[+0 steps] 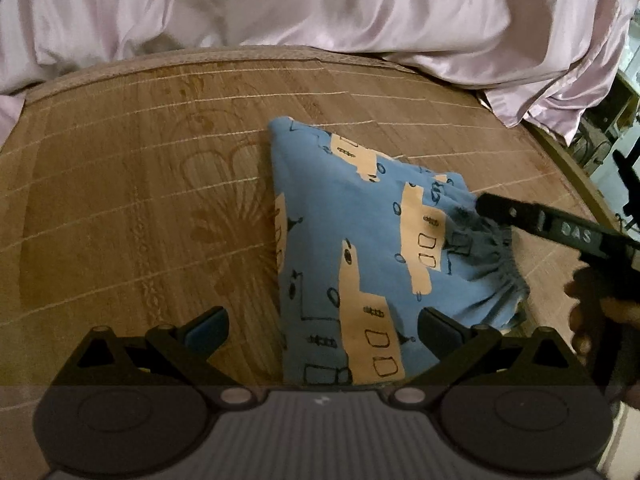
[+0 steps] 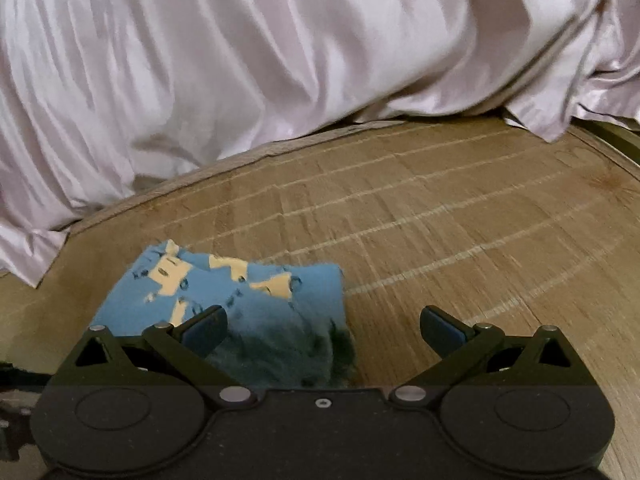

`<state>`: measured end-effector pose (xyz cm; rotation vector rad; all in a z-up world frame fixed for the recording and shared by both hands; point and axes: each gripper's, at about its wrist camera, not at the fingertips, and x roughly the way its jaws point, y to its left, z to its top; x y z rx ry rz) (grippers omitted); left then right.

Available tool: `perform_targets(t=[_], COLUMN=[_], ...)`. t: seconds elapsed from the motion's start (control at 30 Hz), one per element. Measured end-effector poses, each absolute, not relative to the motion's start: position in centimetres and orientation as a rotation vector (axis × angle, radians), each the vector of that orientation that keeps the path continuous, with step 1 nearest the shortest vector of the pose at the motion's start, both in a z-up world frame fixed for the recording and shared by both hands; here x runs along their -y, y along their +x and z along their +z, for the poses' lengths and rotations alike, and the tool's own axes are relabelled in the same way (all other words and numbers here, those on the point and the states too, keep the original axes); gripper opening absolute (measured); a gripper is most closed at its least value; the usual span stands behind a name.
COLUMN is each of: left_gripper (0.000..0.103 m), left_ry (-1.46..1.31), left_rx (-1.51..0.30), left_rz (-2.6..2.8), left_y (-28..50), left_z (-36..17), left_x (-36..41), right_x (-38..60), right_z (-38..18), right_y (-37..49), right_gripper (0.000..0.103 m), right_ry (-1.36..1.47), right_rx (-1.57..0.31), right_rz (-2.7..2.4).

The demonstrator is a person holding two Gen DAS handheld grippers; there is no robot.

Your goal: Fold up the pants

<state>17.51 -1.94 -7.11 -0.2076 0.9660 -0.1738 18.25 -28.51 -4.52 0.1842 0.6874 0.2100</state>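
- left view: folded pants (image 1: 360, 248) on mat (image 1: 140, 200); left gripper (image 1: 322, 330) jaws spread, empty; hand (image 1: 592, 304) visible.
- right view: right gripper (image 2: 322, 330) jaws spread, empty; blanket (image 2: 240, 60) far.

The only lettering that can be read is on the right gripper (image 1: 486, 204), seen from the left wrist view where it reaches in over the pants (image 1: 360, 248). On the flat side of its black finger bar, a short way back from the tip that lies at the gathered waistband, pale raised capitals read "DAS". The first letter is soft and may be cut off by blur, so a longer word cannot be ruled out. The print on the pants is drawn shapes only, not letters. The right wrist view shows no text, label or number that can be read.
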Motion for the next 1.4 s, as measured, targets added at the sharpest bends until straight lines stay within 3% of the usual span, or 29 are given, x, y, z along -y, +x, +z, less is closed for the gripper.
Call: perform_targets(t=[0.1,0.17,0.33,0.57,0.63,0.77,0.83,1.13,1.4], left_gripper=[0.103,0.103,0.101,0.092,0.088,0.078,0.077,0.038,0.024], left_ry=[-0.251,-0.262,-0.22,-0.277,-0.301,-0.328,-0.352,-0.32,-0.177], left_rx=[-0.984,-0.985,-0.962,-0.972,-0.979,-1.016,-1.033,-1.059,-1.049], left_rz=[-0.209,-0.216,-0.241,-0.258,-0.245,-0.217,-0.208,-0.174,-0.167], left_y=[17.7,17.7,17.8,18.1,18.1,18.5,18.6,18.8,18.0], left_z=[-7.1,-7.2,-6.9,-6.7,-6.8,-7.2,-7.3,-7.1,-6.1], left_x=[1.5,1.3,1.8,1.5,1.2,1.0,0.8,1.2,3.6], right_x=[27.9,27.8,27.8,27.3,27.5,27.4,27.6,29.1,28.1], right_z=[-4.5,-4.7,-5.0,-6.1,-6.3,-6.3,-6.1,-5.3,-4.6], right_y=[20.1,21.3,23.1,23.5,23.5,23.2,22.6,17.6,14.9], right_gripper=[0.102,0.095,0.069,0.065,0.046,0.029,0.013,0.006,0.006], right_ry=[0.146,0.141,0.158,0.142,0.166,0.183,0.208,0.316,0.175], right_rx=[-0.691,-0.692,-0.702,-0.764,-0.77,-0.763,-0.752,-0.692,-0.684], right_rz=[0.241,0.247,0.239,0.276,0.274,0.28,0.273,0.217,0.19])
